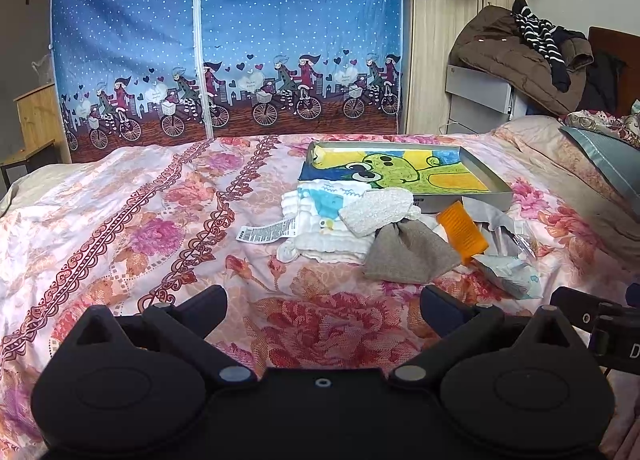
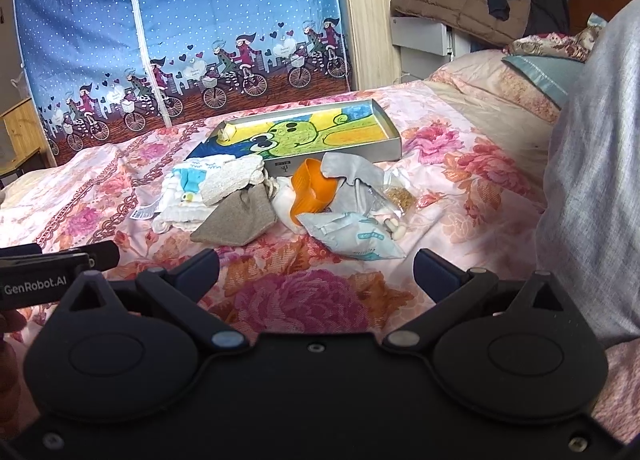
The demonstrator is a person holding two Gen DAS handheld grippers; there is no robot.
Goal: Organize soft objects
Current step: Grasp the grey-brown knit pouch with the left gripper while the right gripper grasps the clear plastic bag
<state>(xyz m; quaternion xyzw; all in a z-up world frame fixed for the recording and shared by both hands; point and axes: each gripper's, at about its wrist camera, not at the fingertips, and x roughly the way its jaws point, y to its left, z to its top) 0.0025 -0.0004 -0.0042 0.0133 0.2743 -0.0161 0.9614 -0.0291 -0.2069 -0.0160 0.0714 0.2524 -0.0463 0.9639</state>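
both spread wide and empty, left gripper and right gripper, hovering over the floral bedspread. farther on, heaped soft things: grey pouch, white folded cloth, orange item, just near of the shallow tray.

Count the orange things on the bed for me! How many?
1. The orange thing sits in the middle of the pile, in front of the cartoon tray, between the grey pouch and the grey cloth. Others could hide underneath.
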